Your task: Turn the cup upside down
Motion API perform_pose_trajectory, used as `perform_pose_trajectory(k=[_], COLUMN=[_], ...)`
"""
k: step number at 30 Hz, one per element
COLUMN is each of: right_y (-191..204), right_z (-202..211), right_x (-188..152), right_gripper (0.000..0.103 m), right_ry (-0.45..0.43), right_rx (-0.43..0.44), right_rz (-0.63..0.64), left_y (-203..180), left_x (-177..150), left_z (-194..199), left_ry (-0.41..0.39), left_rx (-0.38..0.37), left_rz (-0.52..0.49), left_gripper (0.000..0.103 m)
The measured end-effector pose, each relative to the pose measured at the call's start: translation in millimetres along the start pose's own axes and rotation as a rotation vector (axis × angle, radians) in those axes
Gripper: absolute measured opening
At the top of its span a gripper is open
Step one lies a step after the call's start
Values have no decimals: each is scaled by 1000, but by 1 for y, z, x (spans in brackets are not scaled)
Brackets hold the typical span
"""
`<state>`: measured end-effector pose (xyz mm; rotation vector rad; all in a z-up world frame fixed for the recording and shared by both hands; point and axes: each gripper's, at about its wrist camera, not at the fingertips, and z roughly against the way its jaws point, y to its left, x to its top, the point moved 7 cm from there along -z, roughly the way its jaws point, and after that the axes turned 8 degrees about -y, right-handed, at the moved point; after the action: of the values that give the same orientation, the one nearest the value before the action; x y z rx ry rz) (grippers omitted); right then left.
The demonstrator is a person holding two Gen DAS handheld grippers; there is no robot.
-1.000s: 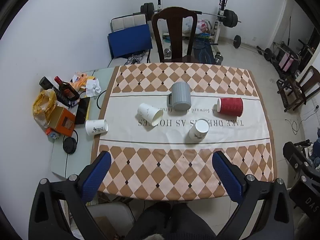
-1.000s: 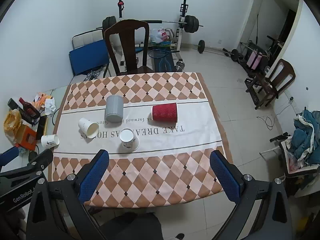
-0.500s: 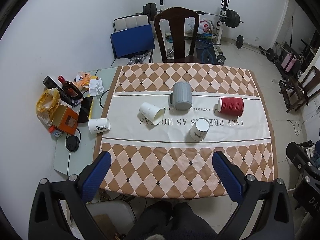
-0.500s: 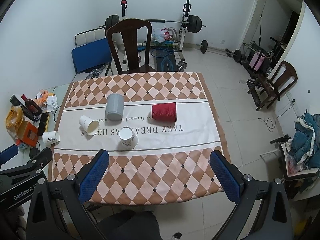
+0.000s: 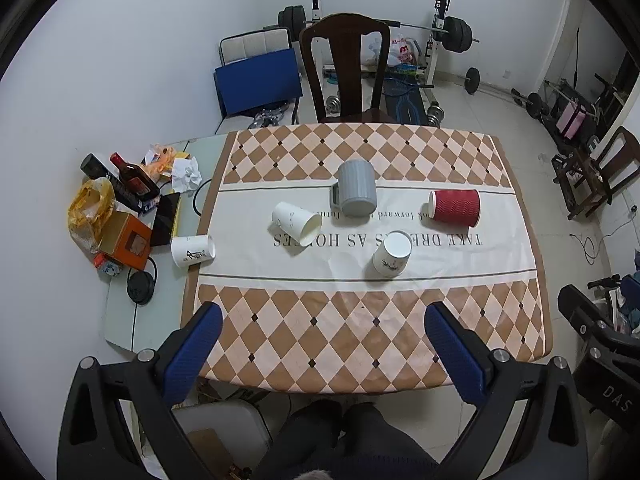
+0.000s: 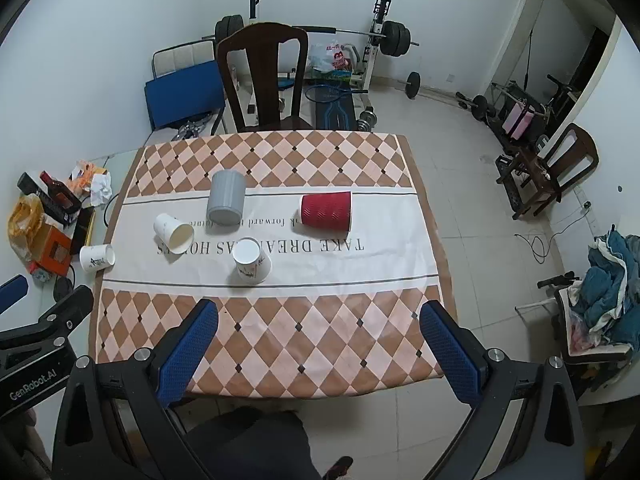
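The checked-cloth surface (image 5: 360, 344) carries a grey mug (image 5: 356, 194) upside down, a red cup (image 5: 456, 207) and white cup (image 5: 296, 222) on their sides, another white cup (image 5: 392, 254) inverted. Cup interiors hard to see. Left claw (image 5: 320, 340) and right claw (image 6: 318, 338) gape wide, holding nothing.

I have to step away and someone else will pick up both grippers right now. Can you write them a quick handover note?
Left gripper: open, empty, held above the table's near edge.
Right gripper: open, empty, likewise held high.
On the tablecloth: grey mug and the near white cup stand upside down. Red cup and the left white cup lie on their sides. Another white cup lies on its side off the cloth, at the left.
Done: nothing in hand; two stand inverted.
Left: stand the lying cups mouth down.
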<state>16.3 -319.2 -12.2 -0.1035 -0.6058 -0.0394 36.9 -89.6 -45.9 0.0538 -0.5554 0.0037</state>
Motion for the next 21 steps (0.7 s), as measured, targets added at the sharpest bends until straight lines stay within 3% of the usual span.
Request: perform_pose_trajectory(k=[21], right_y=[8], right_z=[-8], right_x=[-3], right_gripper=[102], right_ry=[18], right_rx=[5], right_rz=[16], left_y=[7], left_x=[-13], left_z=[-13], left_ry=[32], left_rx=[-11], left_rz=[-1], left_gripper=[103])
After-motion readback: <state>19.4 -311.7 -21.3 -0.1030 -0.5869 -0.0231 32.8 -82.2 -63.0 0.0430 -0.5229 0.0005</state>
